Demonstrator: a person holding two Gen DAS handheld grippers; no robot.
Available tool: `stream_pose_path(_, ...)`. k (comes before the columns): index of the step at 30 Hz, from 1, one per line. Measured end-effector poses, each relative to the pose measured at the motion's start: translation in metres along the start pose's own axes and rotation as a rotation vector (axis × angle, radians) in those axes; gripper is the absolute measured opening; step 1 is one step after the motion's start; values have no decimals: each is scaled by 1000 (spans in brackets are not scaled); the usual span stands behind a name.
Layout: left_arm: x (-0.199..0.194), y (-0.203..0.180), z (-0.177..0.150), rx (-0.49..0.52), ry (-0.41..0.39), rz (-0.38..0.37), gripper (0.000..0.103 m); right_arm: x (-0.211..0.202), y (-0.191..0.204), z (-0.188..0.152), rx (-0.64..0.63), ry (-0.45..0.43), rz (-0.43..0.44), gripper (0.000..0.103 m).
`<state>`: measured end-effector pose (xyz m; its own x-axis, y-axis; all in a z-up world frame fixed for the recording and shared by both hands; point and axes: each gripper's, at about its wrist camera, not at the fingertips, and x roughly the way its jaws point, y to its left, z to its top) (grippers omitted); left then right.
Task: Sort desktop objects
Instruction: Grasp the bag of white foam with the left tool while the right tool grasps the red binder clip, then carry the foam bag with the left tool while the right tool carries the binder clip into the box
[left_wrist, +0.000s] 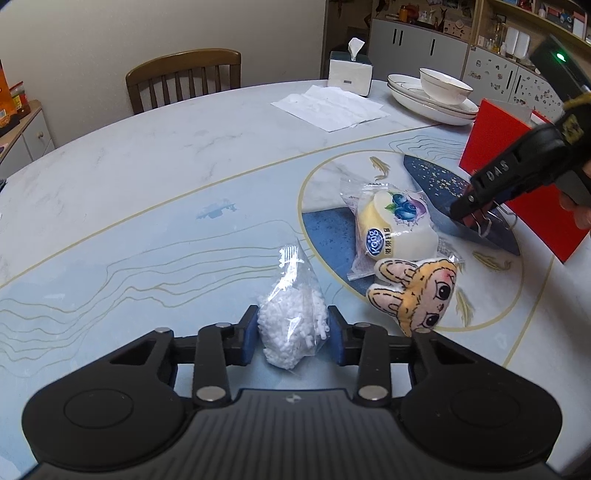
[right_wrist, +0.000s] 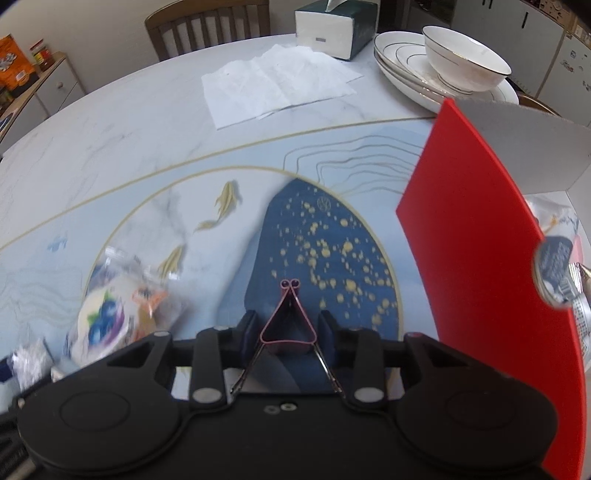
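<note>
A clear bag of white beads rests on the patterned table, and my left gripper is shut on it, blue pads pressing both sides. To its right lie a plush bunny-eared face and a wrapped blueberry snack, blurred in the right wrist view. My right gripper is shut on a pink binder clip, held just over the dark blue gold-speckled patch of the table. From the left wrist view that gripper sits beside a red box.
The red box stands open at the right with packets inside. At the back are stacked white plates with a bowl, a tissue box and flat paper napkins. A wooden chair and cabinets stand beyond.
</note>
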<state>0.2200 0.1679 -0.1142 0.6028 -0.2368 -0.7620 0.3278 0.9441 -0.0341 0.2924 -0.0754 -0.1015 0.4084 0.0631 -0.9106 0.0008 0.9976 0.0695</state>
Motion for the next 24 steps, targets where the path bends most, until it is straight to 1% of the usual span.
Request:
stream_pose_path(2,-2,-1,-1,-6,3,0,34,-4,-2,-7,-7,3,5,34)
stream_pose_path(12,-19,-9,-9,-53,10,15,32,-31,-13,-41,-50,4,55,32)
stream_pose_path(14,-25,-13,-9,-62,7,14,33,-38,-15,-47,-60,5,69,23)
stream_pose_path(20,-36,-28,-12,-72,-1,1,32,-47,-23,-64,-70,24,97,23)
stream_pose_path(24,-44,-45,-11,-67,-3,-14,32,-59,-30,-72,-78,13,120,23)
